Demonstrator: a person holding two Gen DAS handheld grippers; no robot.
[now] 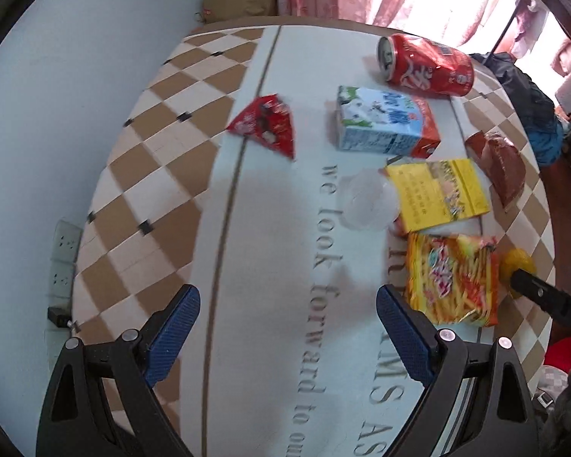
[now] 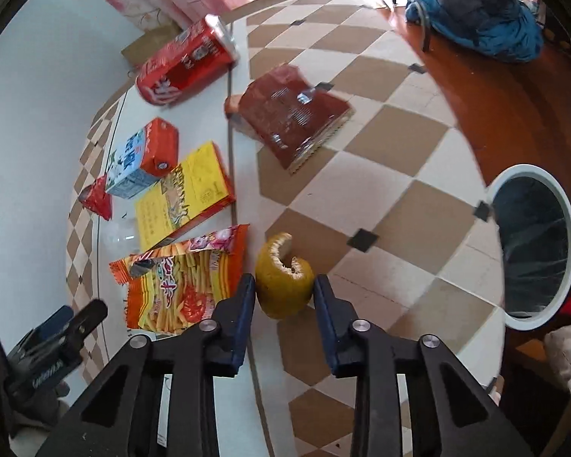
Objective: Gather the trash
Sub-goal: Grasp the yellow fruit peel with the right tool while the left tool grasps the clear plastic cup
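In the right wrist view the right gripper (image 2: 284, 289) sits at lower centre with its jaws spread just wide enough to bracket the yellow fruit peel (image 2: 282, 278); the blue pads (image 2: 243, 304) look touching or nearly touching its sides, but I cannot tell whether they press yet. The peel is curled and hollow, so a hard squeeze could fold it and let it spring out, or a shallow grip could drop it on the way to the bin (image 2: 569, 228), whose white rim shows at the right edge. Just left of the peel lies the orange snack bag (image 2: 179, 289), near enough for the left pad to snag its corner. In the left wrist view the left gripper (image 1: 287, 323) hangs over the table (image 1: 270, 228) with jaws spread wide and nothing between them. Farther up lie a clear plastic cup (image 1: 369, 202), a yellow box (image 1: 437, 194), a milk carton (image 1: 384, 122) and, farthest, a red can (image 1: 426, 64) on its side, which could roll if nudged
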